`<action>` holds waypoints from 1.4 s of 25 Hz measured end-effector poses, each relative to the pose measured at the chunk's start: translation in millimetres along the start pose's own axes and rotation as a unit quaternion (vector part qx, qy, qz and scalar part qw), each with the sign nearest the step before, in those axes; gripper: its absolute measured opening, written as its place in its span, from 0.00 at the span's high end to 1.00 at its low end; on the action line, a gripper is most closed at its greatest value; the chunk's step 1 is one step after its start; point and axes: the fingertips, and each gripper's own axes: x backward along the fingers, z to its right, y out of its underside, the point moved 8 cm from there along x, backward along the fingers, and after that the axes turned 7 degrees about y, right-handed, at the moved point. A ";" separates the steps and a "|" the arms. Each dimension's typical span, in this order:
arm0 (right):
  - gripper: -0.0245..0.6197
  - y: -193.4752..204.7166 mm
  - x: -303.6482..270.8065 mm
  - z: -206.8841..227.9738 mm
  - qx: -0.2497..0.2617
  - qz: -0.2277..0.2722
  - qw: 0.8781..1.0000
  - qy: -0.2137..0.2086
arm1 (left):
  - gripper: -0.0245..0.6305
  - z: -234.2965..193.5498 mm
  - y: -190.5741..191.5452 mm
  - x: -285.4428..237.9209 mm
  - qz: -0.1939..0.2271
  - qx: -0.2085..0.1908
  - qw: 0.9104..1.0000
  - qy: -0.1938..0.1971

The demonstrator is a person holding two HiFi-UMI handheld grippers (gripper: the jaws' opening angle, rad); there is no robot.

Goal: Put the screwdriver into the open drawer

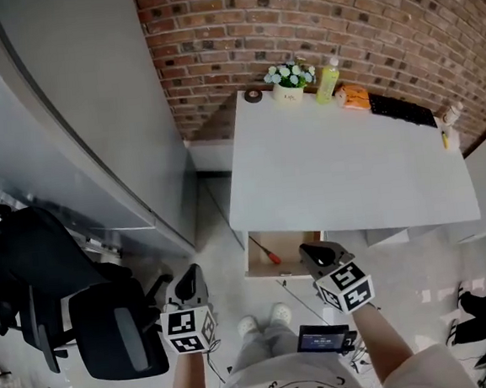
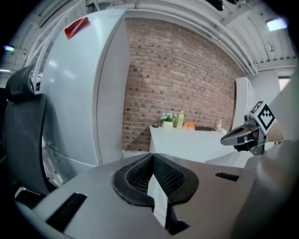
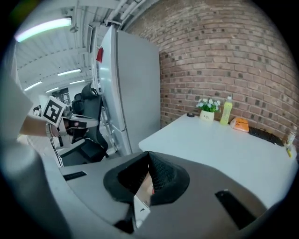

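An orange-handled screwdriver (image 1: 266, 251) lies inside the open drawer (image 1: 256, 271) under the front edge of the white table (image 1: 342, 172). My right gripper (image 1: 314, 254) hovers just right of the drawer, in front of the table, with its jaws shut and nothing in them. My left gripper (image 1: 189, 284) hangs lower left over the floor, away from the drawer, also shut and empty. In the left gripper view the mesh pads (image 2: 168, 175) meet at their tips, and the right gripper (image 2: 238, 135) shows at the right. The right gripper view shows its pads (image 3: 161, 175) closed above the table edge.
A tall grey fridge (image 1: 67, 120) stands left of the table, with a black office chair (image 1: 94, 329) below it. Along the table's back edge by the brick wall stand a flower pot (image 1: 288, 79), a yellow bottle (image 1: 328, 80), an orange packet (image 1: 354, 96) and a black keyboard (image 1: 400, 109).
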 end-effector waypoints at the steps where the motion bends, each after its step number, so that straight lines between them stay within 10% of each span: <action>1: 0.93 -6.2 7.5 -0.4 -0.002 0.014 1.000 0.006 | 0.94 1.8 -6.5 1.6 0.007 -0.009 1.000 0.003; 21: 0.93 -97.7 98.1 -2.8 0.047 0.212 0.972 0.093 | 0.94 17.7 -99.7 38.3 0.130 -0.091 0.987 0.014; 35: 0.93 -108.2 110.7 2.1 0.038 0.255 0.960 0.112 | 0.94 23.4 -123.4 43.5 0.170 -0.109 0.979 0.014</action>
